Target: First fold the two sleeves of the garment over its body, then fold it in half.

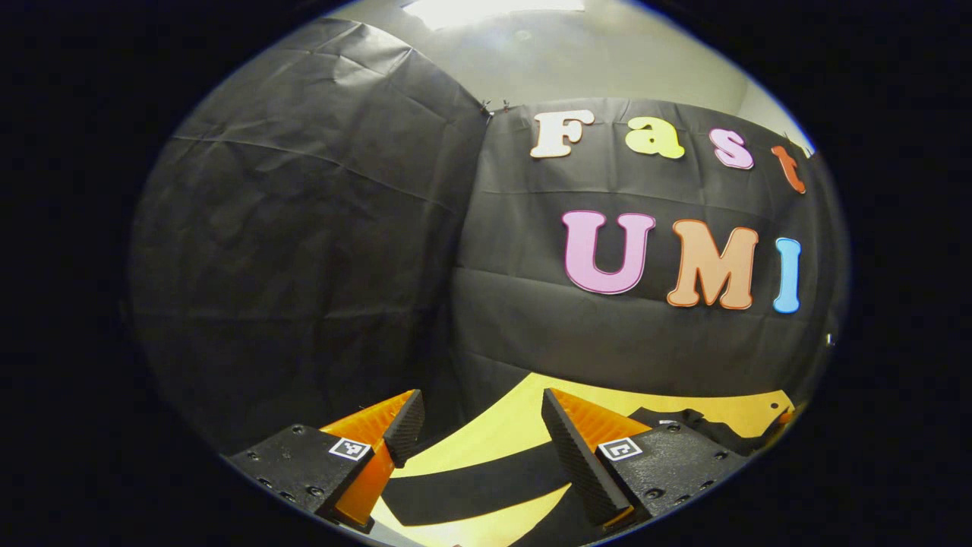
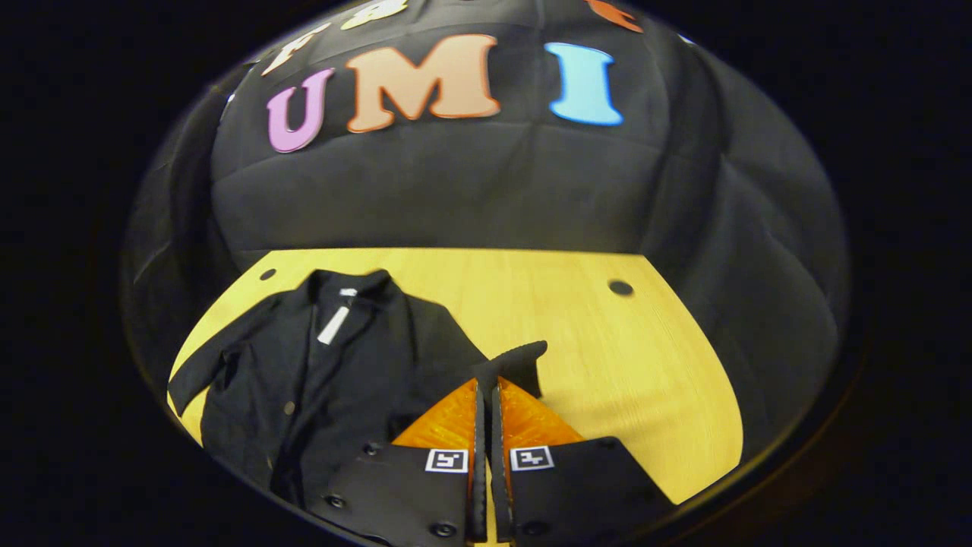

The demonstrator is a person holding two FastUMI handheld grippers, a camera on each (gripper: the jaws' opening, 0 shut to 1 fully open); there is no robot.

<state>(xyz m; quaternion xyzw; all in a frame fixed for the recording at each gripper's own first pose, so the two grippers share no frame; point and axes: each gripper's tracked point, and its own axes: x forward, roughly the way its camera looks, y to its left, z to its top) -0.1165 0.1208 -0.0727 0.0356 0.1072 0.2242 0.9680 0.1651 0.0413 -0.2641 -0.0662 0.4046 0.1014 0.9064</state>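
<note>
Nearest to you in the left gripper view, your left gripper (image 1: 478,425) hangs with its fingers wide apart and nothing between them, aimed mostly at the booth wall, with a strip of the pale yellow wooden desk (image 1: 524,414) below. Across that strip runs a black band of cloth (image 1: 471,486), which I take to be the garment's left sleeve, lying flat and apparently not yet folded. In the right gripper view, the black button-front jacket with a collar and a white neck tag (image 2: 326,365) lies spread face up on the left half of the desk (image 2: 607,357), collar toward the far edge, its left sleeve (image 2: 220,357) stretched out toward the desk's left edge. Further right, your right gripper (image 2: 486,380) has its fingers drawn together on the black cuff of the right sleeve (image 2: 512,361), which stands up out of the tips just beside the jacket's body. By my reading you are in the first step: the right sleeve is gripped but not yet laid over the body, the left sleeve is untouched, and the fold in half remains. No containers are on the desk; its right half carries nothing but a small dark hole (image 2: 620,288) near the far edge.
</note>
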